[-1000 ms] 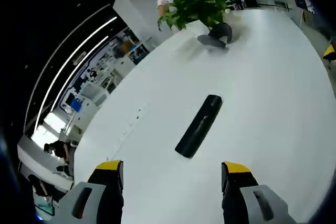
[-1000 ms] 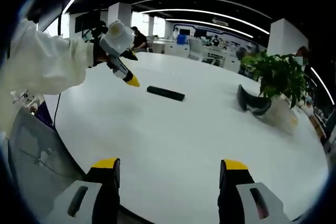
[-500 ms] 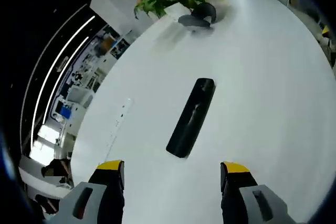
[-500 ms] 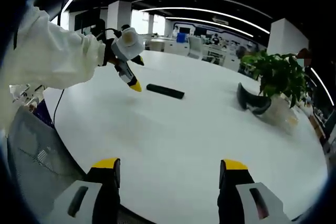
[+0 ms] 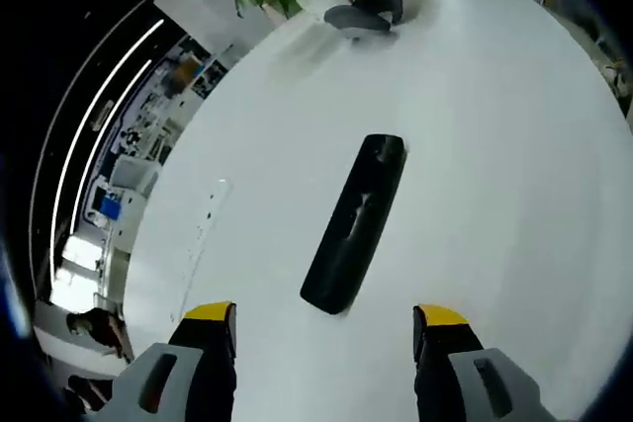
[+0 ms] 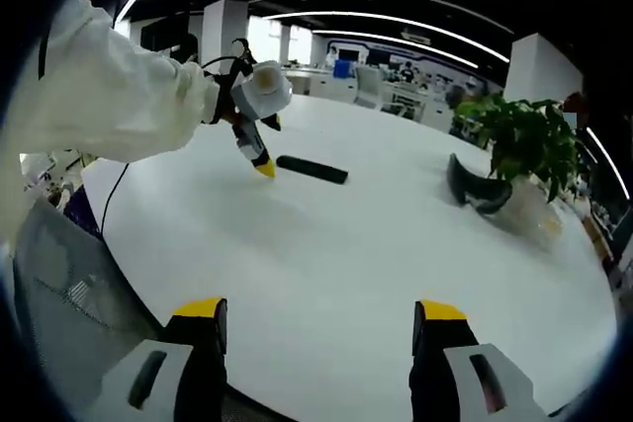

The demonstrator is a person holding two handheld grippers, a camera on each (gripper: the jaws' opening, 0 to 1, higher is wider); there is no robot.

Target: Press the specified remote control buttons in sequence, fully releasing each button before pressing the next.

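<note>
1. Left gripper view puts the remote control (image 5: 353,222) flat on the white counter (image 5: 514,145), just ahead and between my left gripper (image 5: 324,321) fingers, which stand apart.
2. I judge it light, rigid and slick; a push could slide it, so I'd press straight down on the buttons.
3. Right gripper (image 6: 316,318) fingers apart too, well back from the remote.
4. Plant (image 6: 524,145) and dark headset (image 6: 475,190) sit beyond.

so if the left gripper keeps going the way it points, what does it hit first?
Most likely the near end of the black remote, lying on the white table between the open left gripper jaws' line; depth is uncertain.
</note>
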